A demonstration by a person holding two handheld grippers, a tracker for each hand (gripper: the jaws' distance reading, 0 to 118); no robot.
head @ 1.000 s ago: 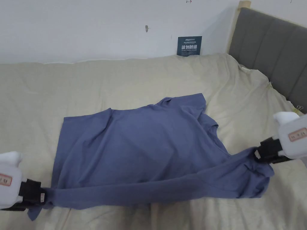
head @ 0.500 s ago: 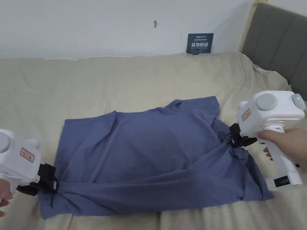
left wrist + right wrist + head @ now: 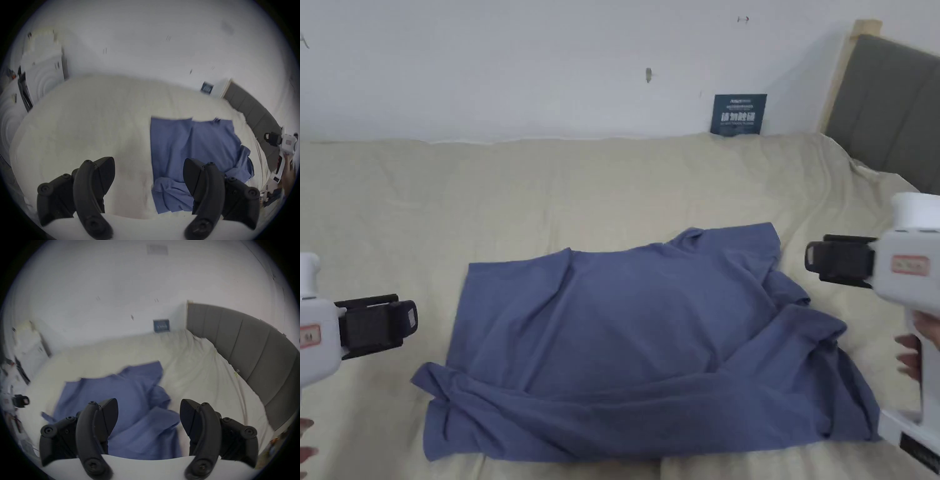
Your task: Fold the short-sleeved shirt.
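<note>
Left gripper (image 3: 411, 315): held level at the left side of the bed (image 3: 612, 187), jaws pointing right toward the shirt (image 3: 637, 350), clear of the cloth. In the left gripper view its jaws (image 3: 149, 177) stand spread wide with nothing between them. Fingertips of the holding hand (image 3: 305, 437) show at the lower left edge.

Right gripper (image 3: 809, 259): held level at the right side, jaws pointing left, above the bedding just off the shirt's right edge, not touching it. In the right gripper view the jaws (image 3: 148, 415) are spread, empty. The hand (image 3: 915, 350) wraps the grip below the white body.

Shirt: blue, short-sleeved, lying on the beige bedding between the two grippers. Long axis runs left to right across the bed; collar end toward the right, near the grey headboard (image 3: 887, 106), hem toward the left. The near long edge is doubled over onto the body in a thick rumpled band. The right end is bunched, with a sleeve folded over. The far half lies fairly flat, with shallow wrinkles.

A dark sign (image 3: 739, 114) leans against the wall behind the bed.
</note>
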